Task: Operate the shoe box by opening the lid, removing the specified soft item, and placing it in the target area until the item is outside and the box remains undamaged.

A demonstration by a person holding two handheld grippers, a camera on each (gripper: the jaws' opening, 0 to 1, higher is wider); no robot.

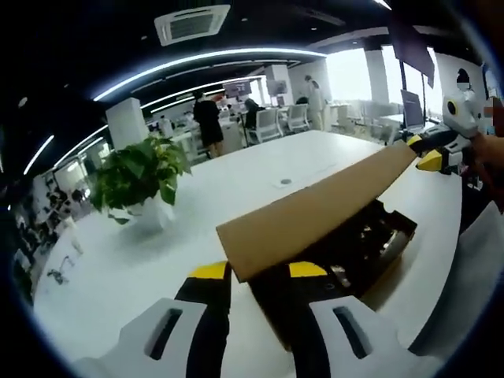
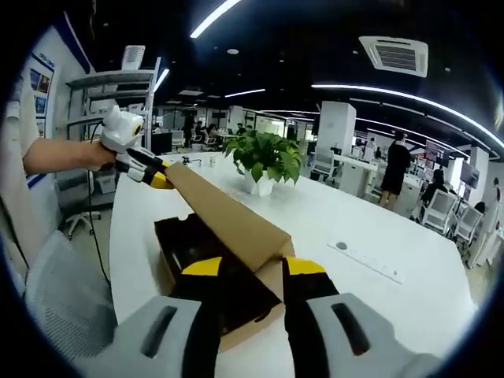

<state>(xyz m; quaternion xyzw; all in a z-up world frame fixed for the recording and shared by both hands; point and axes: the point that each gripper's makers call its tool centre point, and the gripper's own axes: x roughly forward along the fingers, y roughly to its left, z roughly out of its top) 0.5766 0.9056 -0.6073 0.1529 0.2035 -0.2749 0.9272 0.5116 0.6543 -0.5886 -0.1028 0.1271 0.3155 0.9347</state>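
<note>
A brown cardboard lid (image 1: 315, 213) (image 2: 228, 216) is raised at a slant over the open shoe box (image 1: 390, 272) (image 2: 264, 319). My left gripper (image 1: 258, 271) is shut on one end of the lid, whose corner sits between the yellow-tipped jaws. At the opposite end my right gripper (image 2: 252, 266) grips the lid the same way. Each gripper also appears at the lid's far end in the other view: the right gripper (image 1: 423, 152) and the left gripper (image 2: 157, 175). The box's inside is dark, with dark contents (image 1: 370, 236) that I cannot make out.
The box rests on a long white table (image 1: 118, 268) (image 2: 354, 220). A potted green plant (image 1: 142, 177) (image 2: 264, 157) stands on it beyond the box. A flat socket plate (image 2: 370, 260) lies in the tabletop. A person's arm (image 2: 55, 153) holds the left gripper. Office chairs and people are far behind.
</note>
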